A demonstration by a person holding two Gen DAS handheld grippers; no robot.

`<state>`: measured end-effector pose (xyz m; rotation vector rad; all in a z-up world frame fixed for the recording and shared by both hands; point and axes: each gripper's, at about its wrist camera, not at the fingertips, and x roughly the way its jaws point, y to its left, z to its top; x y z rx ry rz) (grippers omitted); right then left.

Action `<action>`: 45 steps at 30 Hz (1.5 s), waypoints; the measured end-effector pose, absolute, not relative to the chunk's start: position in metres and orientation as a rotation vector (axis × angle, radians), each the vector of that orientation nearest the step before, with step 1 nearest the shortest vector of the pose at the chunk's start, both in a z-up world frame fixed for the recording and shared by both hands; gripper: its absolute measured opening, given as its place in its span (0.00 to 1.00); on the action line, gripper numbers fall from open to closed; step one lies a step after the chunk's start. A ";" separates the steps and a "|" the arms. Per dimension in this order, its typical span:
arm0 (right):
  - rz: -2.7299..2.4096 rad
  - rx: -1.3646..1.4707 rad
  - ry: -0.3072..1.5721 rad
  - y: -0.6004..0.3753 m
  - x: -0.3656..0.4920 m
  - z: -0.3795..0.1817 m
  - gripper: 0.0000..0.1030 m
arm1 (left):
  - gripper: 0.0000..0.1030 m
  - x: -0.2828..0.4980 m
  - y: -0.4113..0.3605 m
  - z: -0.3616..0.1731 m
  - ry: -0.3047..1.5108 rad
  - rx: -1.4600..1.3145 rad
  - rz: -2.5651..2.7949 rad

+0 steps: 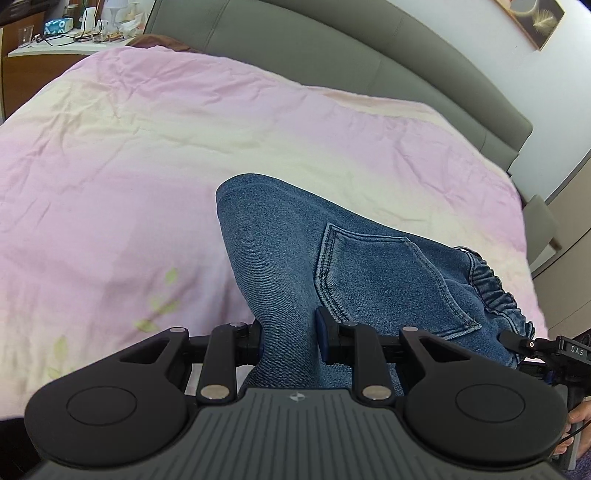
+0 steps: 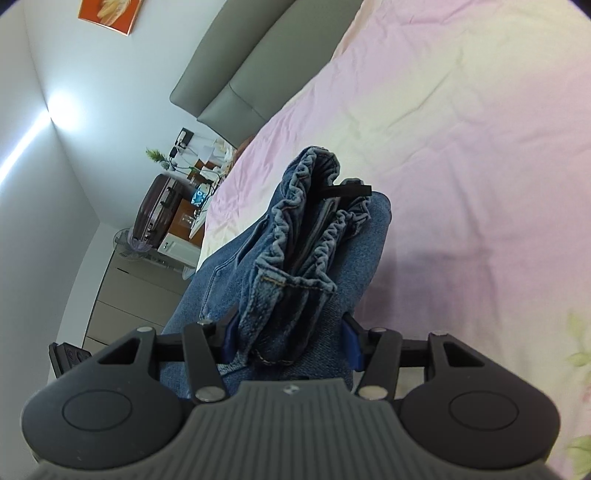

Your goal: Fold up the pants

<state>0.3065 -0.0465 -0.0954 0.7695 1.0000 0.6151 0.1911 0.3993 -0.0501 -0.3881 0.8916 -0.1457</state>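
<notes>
Blue denim pants (image 1: 295,258) lie folded on a pink and cream bedspread (image 1: 147,147). In the left wrist view a back pocket faces up and the elastic waistband bunches at the right. My left gripper (image 1: 290,338) is shut on a thick fold of the pants. In the right wrist view the pants (image 2: 303,266) show their gathered waistband end, with a black tag. My right gripper (image 2: 290,339) is shut on the stacked denim layers near the waistband. The other gripper's tip (image 1: 532,343) shows at the right edge of the left wrist view.
A grey padded headboard (image 1: 332,48) runs behind the bed. A cluttered bedside table (image 1: 62,33) stands at the far left. A dark suitcase (image 2: 155,210) and grey drawers (image 2: 129,291) stand beside the bed. The bedspread (image 2: 461,147) stretches wide around the pants.
</notes>
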 end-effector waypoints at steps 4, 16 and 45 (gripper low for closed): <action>0.591 0.777 1.048 -0.023 0.302 -0.127 0.49 | 0.27 0.203 0.414 -0.083 0.943 -0.358 -0.162; 0.472 0.755 1.231 -0.008 0.284 -0.227 0.48 | 0.32 0.200 0.424 -0.155 1.019 -0.394 -0.166; 0.583 0.152 0.586 -0.037 0.192 0.045 0.85 | 0.83 0.051 0.212 0.059 0.450 0.148 0.189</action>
